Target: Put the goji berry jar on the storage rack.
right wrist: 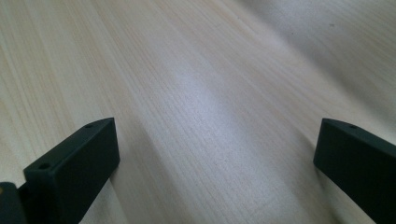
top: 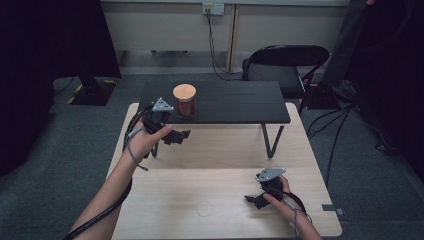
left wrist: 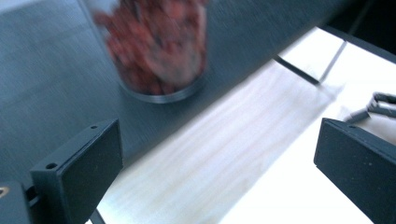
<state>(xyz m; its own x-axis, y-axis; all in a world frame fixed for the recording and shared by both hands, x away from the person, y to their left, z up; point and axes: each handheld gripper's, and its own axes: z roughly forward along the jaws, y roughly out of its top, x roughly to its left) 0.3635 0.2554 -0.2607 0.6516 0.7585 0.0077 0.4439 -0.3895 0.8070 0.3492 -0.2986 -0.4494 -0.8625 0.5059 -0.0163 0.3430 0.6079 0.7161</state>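
Beside the jar [top: 184, 100] on the black shelf [top: 235, 102], the left claw [top: 181, 136] hangs spread and empty, so the next move, I judge, is lining up around the jar.

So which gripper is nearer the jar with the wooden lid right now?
Left. The left gripper hangs just in front of the jar on the black shelf, jaws open and apart from it. The right gripper sits low over the near table.
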